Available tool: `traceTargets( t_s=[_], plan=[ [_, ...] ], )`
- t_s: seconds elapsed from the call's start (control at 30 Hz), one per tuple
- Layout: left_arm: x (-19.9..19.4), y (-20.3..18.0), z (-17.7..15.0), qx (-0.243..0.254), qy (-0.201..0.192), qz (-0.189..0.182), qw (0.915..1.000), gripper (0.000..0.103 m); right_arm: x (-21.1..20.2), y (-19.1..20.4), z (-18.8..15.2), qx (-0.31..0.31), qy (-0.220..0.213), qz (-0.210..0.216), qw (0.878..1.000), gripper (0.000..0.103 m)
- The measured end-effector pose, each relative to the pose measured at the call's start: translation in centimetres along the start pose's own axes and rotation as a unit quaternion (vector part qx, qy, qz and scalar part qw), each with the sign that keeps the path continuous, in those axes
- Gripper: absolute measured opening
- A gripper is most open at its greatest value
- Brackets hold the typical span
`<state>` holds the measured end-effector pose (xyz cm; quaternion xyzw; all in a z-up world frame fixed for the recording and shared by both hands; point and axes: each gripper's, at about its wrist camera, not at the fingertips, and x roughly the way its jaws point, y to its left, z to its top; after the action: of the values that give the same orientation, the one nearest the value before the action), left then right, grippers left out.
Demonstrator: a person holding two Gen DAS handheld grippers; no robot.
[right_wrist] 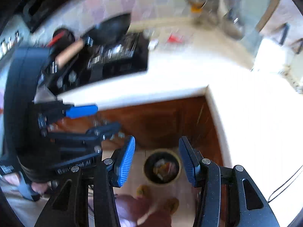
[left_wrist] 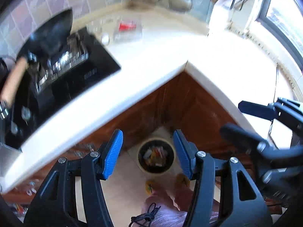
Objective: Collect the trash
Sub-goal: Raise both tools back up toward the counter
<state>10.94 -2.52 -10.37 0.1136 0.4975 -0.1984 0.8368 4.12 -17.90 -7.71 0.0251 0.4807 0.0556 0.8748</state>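
Note:
A round cream trash bin [left_wrist: 156,156] stands on the floor in the corner below the counter, with wrappers and scraps inside; it also shows in the right wrist view [right_wrist: 162,167]. My left gripper [left_wrist: 148,152] is open and empty, high above the bin. My right gripper [right_wrist: 156,159] is open and empty, also above the bin. A clear plastic packet with a red label [left_wrist: 127,28] and a small white piece [left_wrist: 105,38] lie on the white counter [left_wrist: 151,56] far back; they show blurred in the right wrist view [right_wrist: 175,37].
A black gas stove [left_wrist: 62,71] with a dark wok [left_wrist: 51,32] takes the counter's left. Metal pots [left_wrist: 180,0] stand at the back wall. Brown cabinet doors [left_wrist: 170,102] close the corner. My feet in yellow slippers [left_wrist: 166,183] stand before the bin.

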Motion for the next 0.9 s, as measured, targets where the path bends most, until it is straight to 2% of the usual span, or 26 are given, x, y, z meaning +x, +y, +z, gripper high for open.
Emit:
traceTargets(
  t_s=[0.2, 0.33, 0.47, 0.7, 0.9],
  plan=[
    [-3.0, 0.4, 4.1, 0.004, -0.043, -0.009, 0.9990, 0.053, -4.7, -0.2, 6.1, 0.010, -0.057, -0.034, 0.998, 0.049],
    [-4.5, 1.7, 7.1, 0.005, -0.071, 0.007, 0.9975, 0.053, -6.0, 0.7, 10.0, 0.002, -0.080, -0.055, 0.995, 0.055],
    [-5.2, 3.6, 9.6, 0.000, -0.092, 0.017, 0.9956, 0.054, -6.0, 2.5, 13.2, -0.013, -0.094, -0.078, 0.992, 0.055],
    [-4.9, 7.3, 13.2, -0.008, -0.099, 0.026, 0.9947, 0.055, -1.4, 4.6, 18.0, -0.011, -0.090, -0.083, 0.992, 0.055],
    [-3.2, 9.9, 15.4, -0.015, -0.103, 0.015, 0.9945, 0.056, 4.2, 3.8, 20.5, -0.008, -0.050, -0.078, 0.996, 0.055]
  ],
)
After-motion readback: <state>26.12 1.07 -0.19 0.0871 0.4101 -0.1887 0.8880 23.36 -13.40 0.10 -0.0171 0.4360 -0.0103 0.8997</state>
